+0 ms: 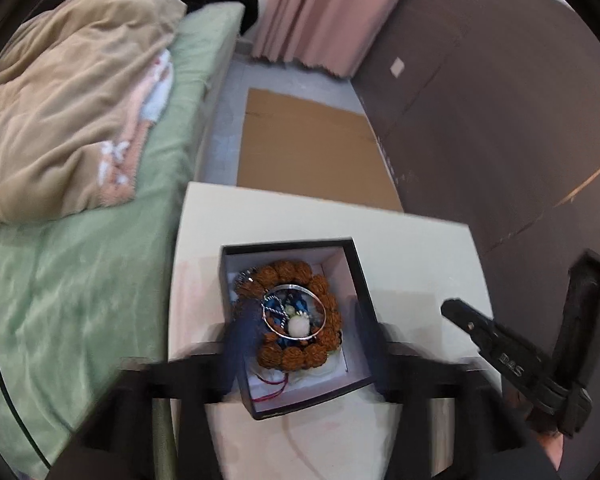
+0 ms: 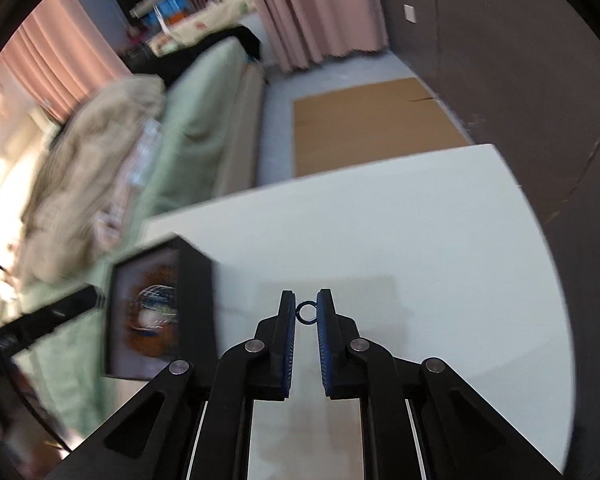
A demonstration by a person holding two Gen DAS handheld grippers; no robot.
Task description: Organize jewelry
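My right claw (image 2: 306, 314) pinches a tiny, light, stiff, probably slippery ring (image 2: 307, 313) at its rim, between the fingertips; left claw (image 1: 306, 344) blurred, seemingly wide.

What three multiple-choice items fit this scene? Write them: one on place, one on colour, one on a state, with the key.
1. Where does the black box stand?
A. on a chair
B. on the white table
C. in a drawer

2. What colour are the large beads in the box?
A. brown
B. green
C. pink

3. How is the right gripper?
A. open and empty
B. shut on a spoon
C. shut on a small ring

Key: 1 B, the box's base rests on the white top; 2 A, the knobbly beads circling the inside are brown; 3 C, the right wrist view shows the ring pinched between the blue pads.
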